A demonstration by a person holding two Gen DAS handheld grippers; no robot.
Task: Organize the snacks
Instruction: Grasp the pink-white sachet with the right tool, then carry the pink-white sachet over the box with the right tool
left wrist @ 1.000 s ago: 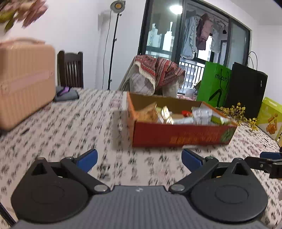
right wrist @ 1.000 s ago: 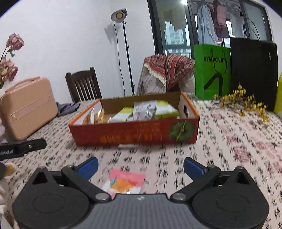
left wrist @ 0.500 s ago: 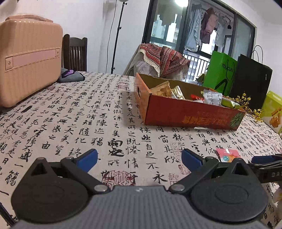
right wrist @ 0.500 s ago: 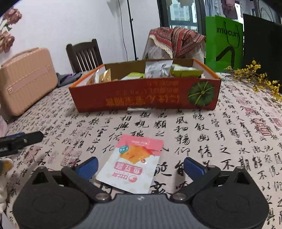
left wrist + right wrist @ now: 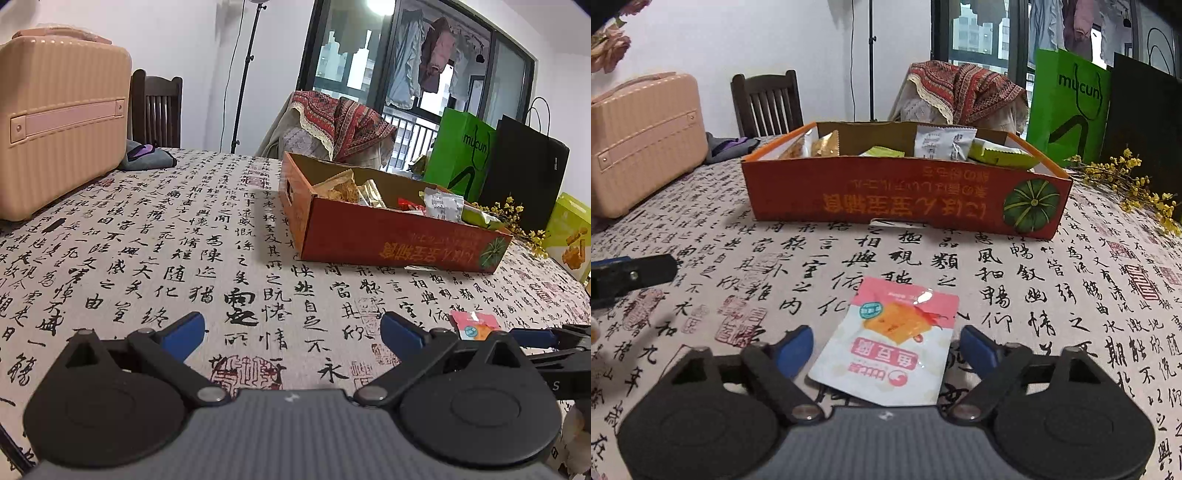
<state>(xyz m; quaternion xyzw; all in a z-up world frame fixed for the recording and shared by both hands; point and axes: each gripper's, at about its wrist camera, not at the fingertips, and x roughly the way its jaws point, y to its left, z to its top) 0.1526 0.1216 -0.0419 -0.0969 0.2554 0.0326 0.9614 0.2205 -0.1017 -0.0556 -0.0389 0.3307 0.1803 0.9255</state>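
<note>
Pink and white, the snack packet (image 5: 892, 341) lies flat on the calligraphy tablecloth (image 5: 1052, 295), in front of the red cardboard box (image 5: 905, 199) of snacks. My right gripper (image 5: 886, 349) straddles it, jaws closing, pads seemingly not yet touching. My left gripper (image 5: 291, 332) hovers wide open, empty.

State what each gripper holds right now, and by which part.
Nothing is held. The right gripper is closing its jaws around the near end of the pink snack packet without touching it yet; the left gripper is open and empty.
</note>
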